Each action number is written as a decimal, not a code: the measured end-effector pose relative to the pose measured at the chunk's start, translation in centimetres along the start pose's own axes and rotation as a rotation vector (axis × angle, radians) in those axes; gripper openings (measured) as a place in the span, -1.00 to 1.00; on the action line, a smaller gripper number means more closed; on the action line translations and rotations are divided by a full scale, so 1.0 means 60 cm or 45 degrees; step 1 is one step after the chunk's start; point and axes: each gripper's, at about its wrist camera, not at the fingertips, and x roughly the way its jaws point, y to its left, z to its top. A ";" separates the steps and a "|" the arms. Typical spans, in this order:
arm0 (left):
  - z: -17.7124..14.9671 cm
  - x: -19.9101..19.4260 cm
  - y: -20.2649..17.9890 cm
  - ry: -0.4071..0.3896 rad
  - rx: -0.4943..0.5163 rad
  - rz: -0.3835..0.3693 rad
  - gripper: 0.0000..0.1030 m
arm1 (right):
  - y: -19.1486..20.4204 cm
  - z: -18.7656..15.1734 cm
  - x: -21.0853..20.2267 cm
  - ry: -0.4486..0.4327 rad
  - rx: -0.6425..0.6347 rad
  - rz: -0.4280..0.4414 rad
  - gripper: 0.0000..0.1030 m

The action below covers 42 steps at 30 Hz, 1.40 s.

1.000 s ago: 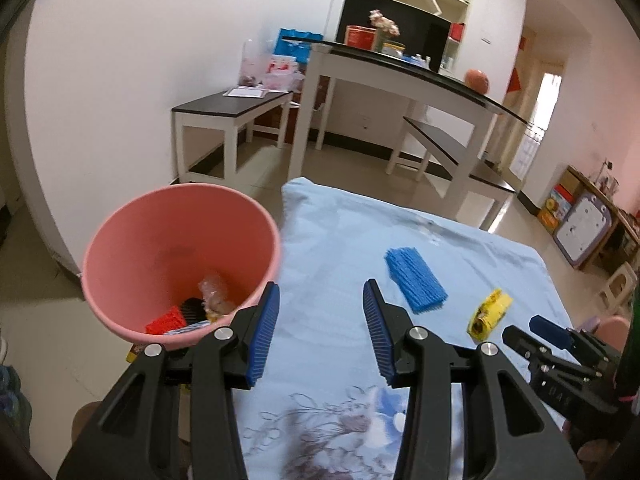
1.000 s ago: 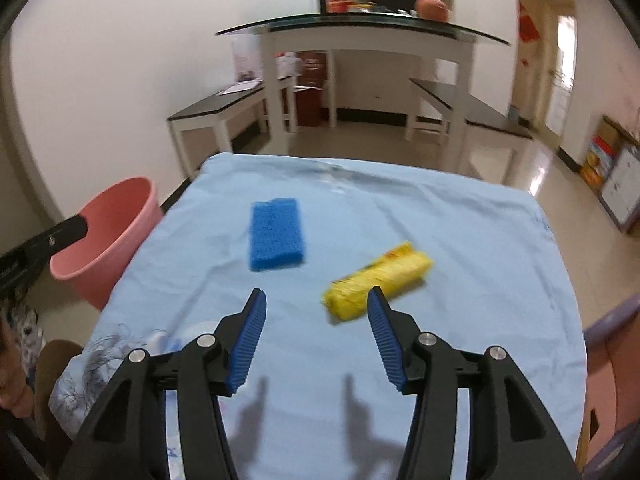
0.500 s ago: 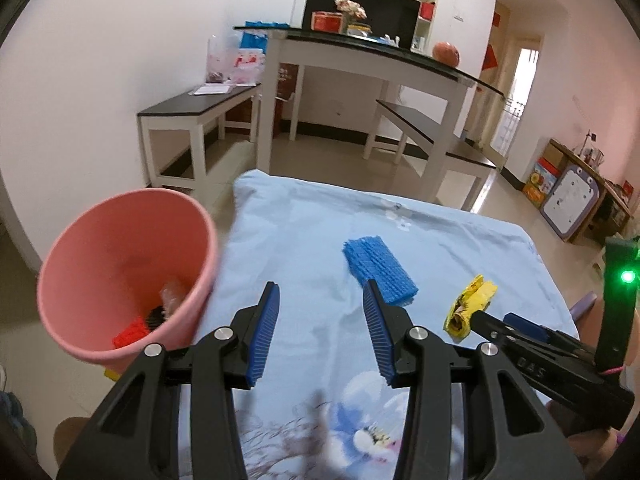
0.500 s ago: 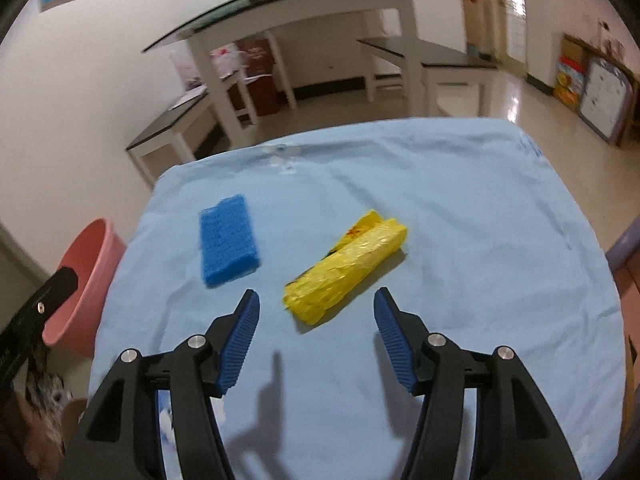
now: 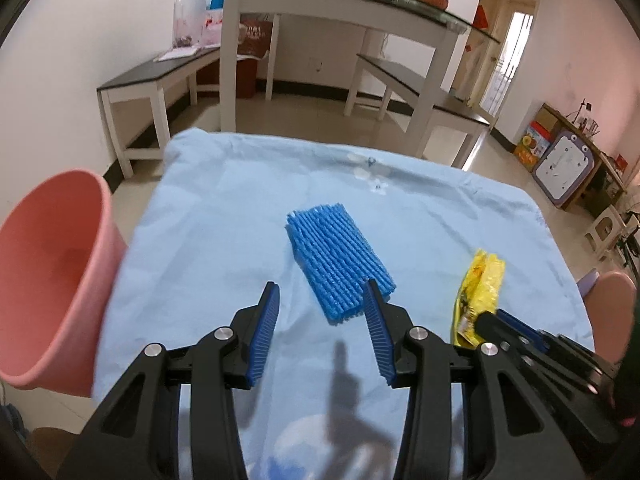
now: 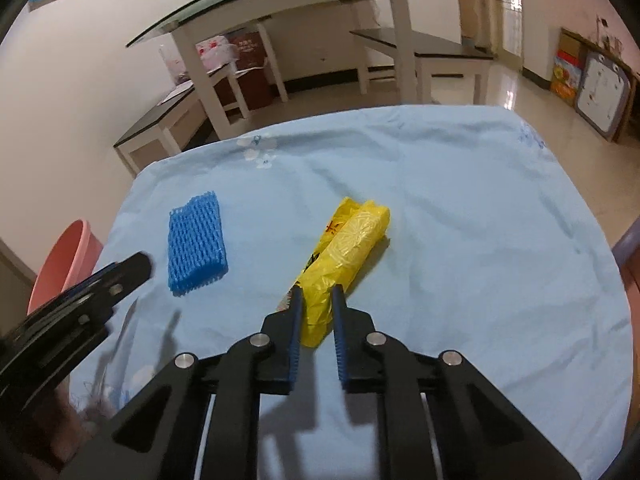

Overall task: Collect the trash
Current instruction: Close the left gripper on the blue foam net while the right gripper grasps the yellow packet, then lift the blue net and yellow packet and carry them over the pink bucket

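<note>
Far left, the pink plastic bucket [image 5: 52,280] waits just off the edge of the bench [image 5: 224,216], which is draped in a light blue cloth; against a second ago it has slid toward the frame's edge as the left wrist view swung onto the bench top. Next, the left tongs [image 5: 320,300] hang wide open with nothing between the pads, and the blue foam fruit net [image 5: 340,256] now lies just ahead of them, its near end showing beside the right-hand pad, where a second ago it lay well ahead. To its right lies the yellow plastic wrapper [image 6: 344,256], well apart from the net, and here is the big change: the right tongs [image 6: 316,300], spread to either side of it half a second ago, have just been closing and now pinch its near end between the blue pads, the plastic bunched up in the narrow gap. So one piece of trash looks secured and ready to be carried across to the bucket, while the net looks next in line for the left side. The wrapper is thin and crinkly, so only a corner may be caught, and it could slip on the lift.
</note>
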 end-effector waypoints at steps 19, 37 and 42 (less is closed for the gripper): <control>0.002 0.056 -0.031 0.032 0.030 0.074 -0.88 | -0.031 -0.005 -0.036 -0.054 -0.008 0.085 -0.79; -0.015 -0.093 -0.007 -0.129 0.026 -0.001 -0.88 | -0.001 -0.016 -0.104 -0.147 -0.092 0.146 -0.78; -0.028 -0.136 0.014 -0.186 0.013 0.023 -0.88 | 0.023 -0.021 -0.123 -0.166 -0.138 0.173 -0.78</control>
